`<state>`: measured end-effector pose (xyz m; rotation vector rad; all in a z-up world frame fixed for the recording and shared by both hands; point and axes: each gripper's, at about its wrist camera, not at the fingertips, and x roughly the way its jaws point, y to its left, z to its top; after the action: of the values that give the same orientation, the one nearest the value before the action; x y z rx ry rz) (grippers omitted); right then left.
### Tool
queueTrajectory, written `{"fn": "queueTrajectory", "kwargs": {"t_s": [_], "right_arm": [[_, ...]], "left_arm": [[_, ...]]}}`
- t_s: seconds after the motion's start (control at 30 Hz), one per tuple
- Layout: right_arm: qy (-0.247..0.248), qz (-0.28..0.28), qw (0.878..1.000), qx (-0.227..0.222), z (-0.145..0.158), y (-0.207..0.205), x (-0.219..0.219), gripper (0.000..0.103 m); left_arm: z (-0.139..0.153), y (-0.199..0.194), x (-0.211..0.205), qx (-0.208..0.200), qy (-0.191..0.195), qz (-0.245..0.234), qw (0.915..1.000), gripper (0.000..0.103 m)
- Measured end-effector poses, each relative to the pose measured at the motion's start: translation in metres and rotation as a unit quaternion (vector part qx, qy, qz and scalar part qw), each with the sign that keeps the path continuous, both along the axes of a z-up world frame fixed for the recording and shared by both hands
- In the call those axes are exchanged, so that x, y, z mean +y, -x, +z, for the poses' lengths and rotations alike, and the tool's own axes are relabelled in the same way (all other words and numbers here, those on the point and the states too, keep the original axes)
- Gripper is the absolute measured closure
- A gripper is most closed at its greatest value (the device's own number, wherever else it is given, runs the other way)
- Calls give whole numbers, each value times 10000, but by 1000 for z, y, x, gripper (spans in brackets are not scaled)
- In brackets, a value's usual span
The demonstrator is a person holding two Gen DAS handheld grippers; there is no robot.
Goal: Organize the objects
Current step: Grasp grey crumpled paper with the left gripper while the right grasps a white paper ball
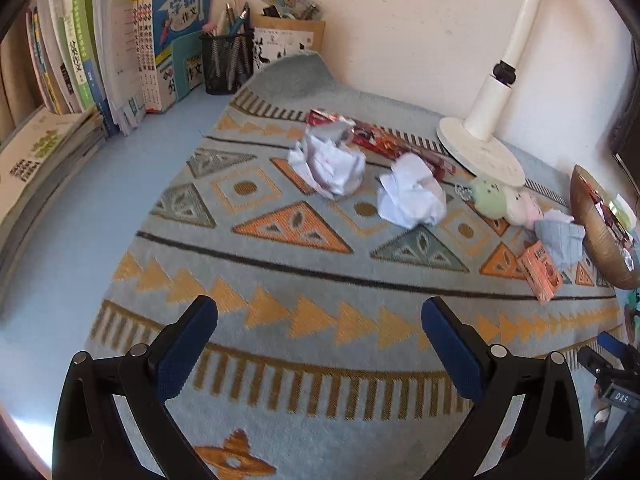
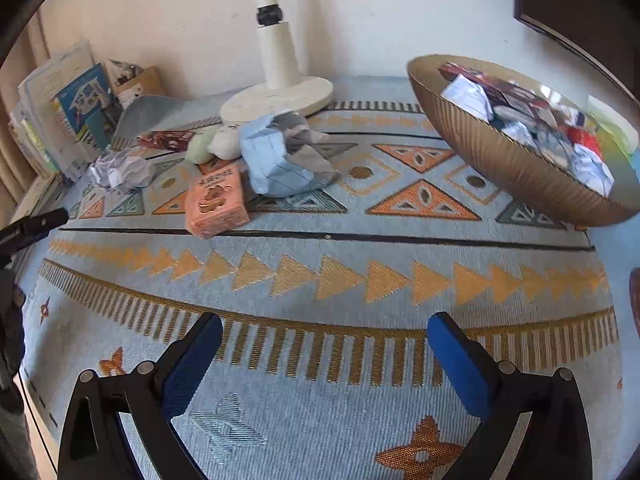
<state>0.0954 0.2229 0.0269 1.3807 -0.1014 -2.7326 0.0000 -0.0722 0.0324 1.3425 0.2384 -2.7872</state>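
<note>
My left gripper (image 1: 319, 312) is open and empty above the patterned mat (image 1: 280, 280). Ahead of it lie two white crumpled paper balls (image 1: 328, 162) (image 1: 412, 194), red wrappers (image 1: 384, 140), a green and a pink plush toy (image 1: 490, 200), a blue crumpled paper (image 1: 560, 240) and an orange box (image 1: 538, 272). My right gripper (image 2: 325, 330) is open and empty. Ahead of it are the orange box (image 2: 216, 202), the blue crumpled paper (image 2: 276, 160), a white paper ball (image 2: 120, 172) and a gold bowl (image 2: 500, 160) filled with papers and wrappers.
A white lamp base (image 1: 480, 152) stands at the back by the wall. Books (image 1: 100, 52) and a mesh pen holder (image 1: 224, 64) line the left side. The gold bowl's edge (image 1: 592, 232) shows at the right. The left gripper's tip (image 2: 36, 226) enters the right view.
</note>
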Motion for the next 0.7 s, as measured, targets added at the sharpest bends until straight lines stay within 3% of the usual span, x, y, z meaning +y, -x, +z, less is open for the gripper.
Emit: {"fn": "queueTrajectory", "kwargs": {"t_s": [0.13,0.2,0.33,0.4,0.47,0.57,0.7], "right_arm": [[-91,890,9948,482,49,20,-45,0],[5,1513,9874,461,62,40,-78,0],[-265,2263,9733,288,51,90,-139,2],[-506,2396,9693,224,36,114,-158,11],[-408,2492,9676,-80,21,138,-169,28],[-221,2692,9628,-74,10,155,-184,29],[-334,2936,9553,32,0,165,-204,28]], "left_arm": [[8,38,-35,217,-48,-553,9982,1],[3,61,-45,184,-109,-755,9969,1],[-9,88,-49,194,-88,-1076,9940,1],[-13,95,-49,227,-132,-1233,9920,1],[-17,101,-47,261,-35,-1304,9911,1],[-21,106,-49,391,-107,-1347,9901,2],[-22,105,-49,370,-233,-1477,9881,18]]}}
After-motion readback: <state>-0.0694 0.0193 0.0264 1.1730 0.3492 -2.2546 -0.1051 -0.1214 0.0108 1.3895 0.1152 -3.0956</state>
